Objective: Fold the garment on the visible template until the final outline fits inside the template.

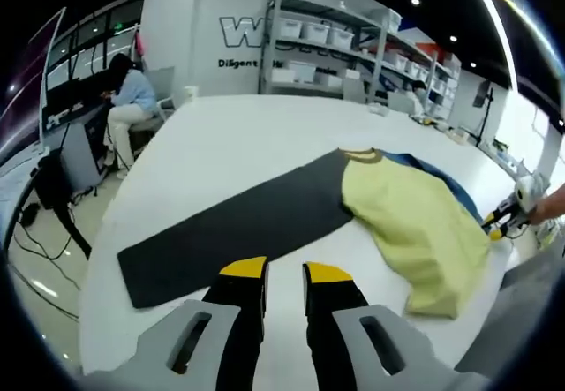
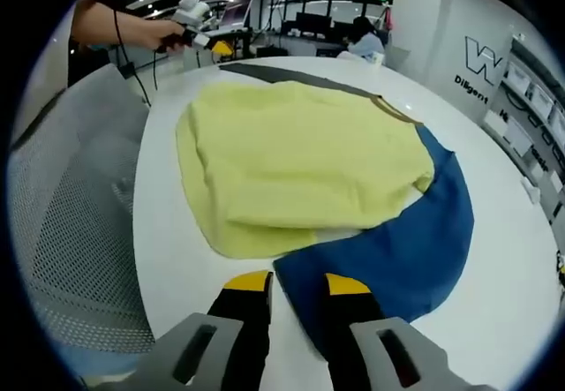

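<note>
A dark grey template strip [image 1: 229,232] lies flat on the white table [image 1: 221,144]. Its far end is covered by a garment with a pale yellow body [image 1: 415,223] and a blue part [image 1: 446,184]. My left gripper [image 1: 284,276] hovers over the near end of the strip, open, nothing between its yellow tips. In the right gripper view the yellow cloth [image 2: 300,161] lies bunched over the blue part [image 2: 397,250], with the template [image 2: 282,75] beyond. My right gripper [image 2: 297,285] stands open at the blue hem, whose corner lies between the jaws.
A grey mesh chair [image 2: 71,214] stands against the table edge beside the garment. Shelves with bins [image 1: 353,38] line the far wall. A person sits at a desk [image 1: 128,100] off the table. A hand [image 2: 115,25] holds the other gripper [image 2: 199,33].
</note>
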The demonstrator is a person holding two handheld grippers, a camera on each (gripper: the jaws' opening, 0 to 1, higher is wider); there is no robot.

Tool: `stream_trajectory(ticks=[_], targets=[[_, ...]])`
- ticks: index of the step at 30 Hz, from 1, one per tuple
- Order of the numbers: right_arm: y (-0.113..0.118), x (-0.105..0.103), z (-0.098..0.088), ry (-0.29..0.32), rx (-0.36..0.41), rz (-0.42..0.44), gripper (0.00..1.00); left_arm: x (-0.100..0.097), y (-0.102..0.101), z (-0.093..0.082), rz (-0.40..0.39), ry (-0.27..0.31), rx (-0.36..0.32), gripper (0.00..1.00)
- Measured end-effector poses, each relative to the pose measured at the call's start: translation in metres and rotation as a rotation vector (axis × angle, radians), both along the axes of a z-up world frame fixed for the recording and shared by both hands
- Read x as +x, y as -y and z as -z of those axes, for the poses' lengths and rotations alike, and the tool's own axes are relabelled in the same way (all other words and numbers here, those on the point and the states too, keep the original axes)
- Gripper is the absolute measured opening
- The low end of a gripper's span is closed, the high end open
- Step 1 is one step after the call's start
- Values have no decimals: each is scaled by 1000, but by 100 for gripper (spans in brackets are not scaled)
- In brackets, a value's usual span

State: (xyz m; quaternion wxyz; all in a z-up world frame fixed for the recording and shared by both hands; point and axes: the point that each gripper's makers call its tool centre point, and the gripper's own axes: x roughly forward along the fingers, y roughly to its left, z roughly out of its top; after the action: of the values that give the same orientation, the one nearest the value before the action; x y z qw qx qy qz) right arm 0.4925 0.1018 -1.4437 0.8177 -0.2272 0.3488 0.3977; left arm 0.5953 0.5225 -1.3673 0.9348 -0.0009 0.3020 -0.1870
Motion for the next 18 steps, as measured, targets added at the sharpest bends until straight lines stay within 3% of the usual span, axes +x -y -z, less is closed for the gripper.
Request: stream_trajectory(ticks=[3, 4, 6, 8, 12, 15, 18], targets=[[3, 2, 1, -5, -6, 13, 0, -9, 23, 2, 70, -2, 4, 14], [5, 6, 1, 17, -19, 14, 0, -12, 29, 3, 101, 1, 16, 13], [6, 8, -1, -11, 19, 45, 0, -20, 48, 4, 170, 10, 15, 14], [10, 11, -8, -2, 32, 54, 0, -25, 60, 8, 230, 4, 21, 14], [7, 24, -44, -17, 274, 179, 0, -38, 87, 11, 310, 9, 22, 16], [27, 43, -79, -1, 471, 330, 0, -49, 108, 19, 380, -1, 22, 17], [55, 60, -101, 43, 568, 438, 0, -52, 119, 22, 403, -5, 18, 17]])
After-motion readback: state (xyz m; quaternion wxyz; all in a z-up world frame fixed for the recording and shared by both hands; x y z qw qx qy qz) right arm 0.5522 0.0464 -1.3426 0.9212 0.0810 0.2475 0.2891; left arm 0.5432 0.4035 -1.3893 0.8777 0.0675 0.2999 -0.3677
